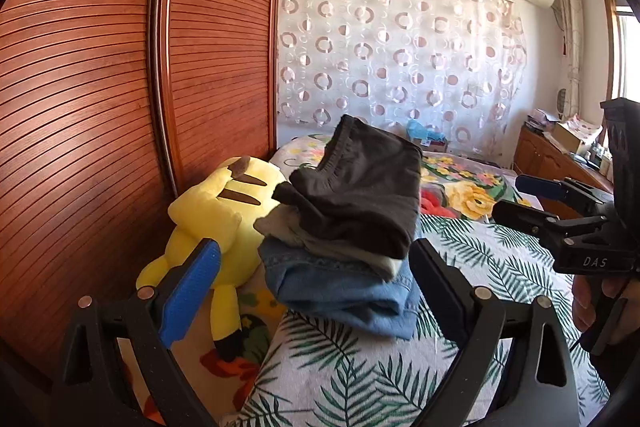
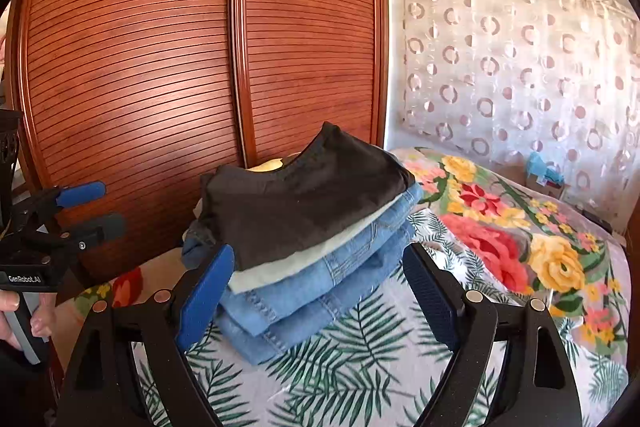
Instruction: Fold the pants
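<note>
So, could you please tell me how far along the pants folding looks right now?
Done: dark pants lie folded on top of a stack, over a pale garment and blue jeans on the bed. In hand: nothing; the left tool and right tool are both open and empty. Left: no unfolded pants are visible, so the job looks nearly or fully finished.

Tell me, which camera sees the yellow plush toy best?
The left wrist view: the yellow plush toy sits in plain sight beside the stack of folded pants. The right wrist view shows only a yellow sliver behind the stack.
</note>
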